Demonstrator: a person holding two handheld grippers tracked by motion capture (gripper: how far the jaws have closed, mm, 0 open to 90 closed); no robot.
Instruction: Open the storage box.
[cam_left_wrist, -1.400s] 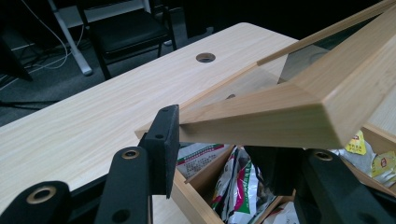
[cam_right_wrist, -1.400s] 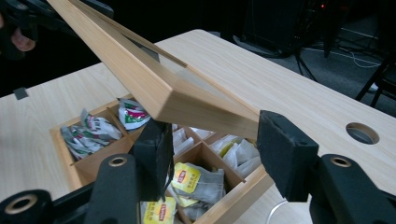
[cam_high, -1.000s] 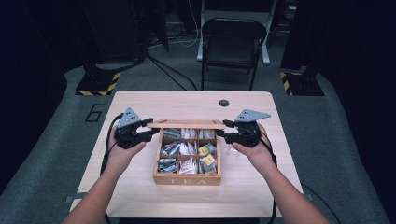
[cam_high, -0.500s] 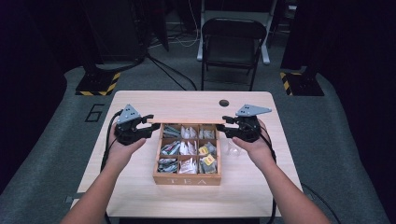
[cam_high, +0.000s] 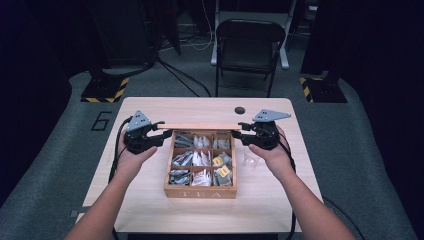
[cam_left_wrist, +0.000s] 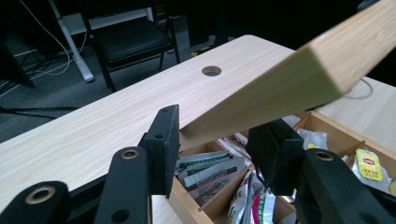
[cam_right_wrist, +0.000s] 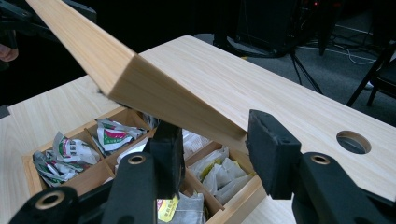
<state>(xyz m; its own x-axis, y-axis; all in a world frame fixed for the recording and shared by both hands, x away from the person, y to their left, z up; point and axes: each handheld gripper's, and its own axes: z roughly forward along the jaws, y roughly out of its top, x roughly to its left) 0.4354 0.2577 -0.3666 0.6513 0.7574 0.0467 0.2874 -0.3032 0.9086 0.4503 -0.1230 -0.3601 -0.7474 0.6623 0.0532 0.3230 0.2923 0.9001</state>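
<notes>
Both grippers – left (cam_high: 159, 131), right (cam_high: 239, 131) – clamp lid (cam_high: 200, 127) ends over tea box (cam_high: 201, 192) (pale wood table (cam_high: 150, 210), dark rm).

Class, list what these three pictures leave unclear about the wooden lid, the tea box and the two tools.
- Lid: in the high view it shows edge-on, so its faces are hidden.
- Left tool: its own jaws hide whether the pads press the lid.
- Right tool: likewise, contact with the lid is unclear.
- Tea box: packet labels are too small in the high view; the lid covers the rear compartments.
</notes>
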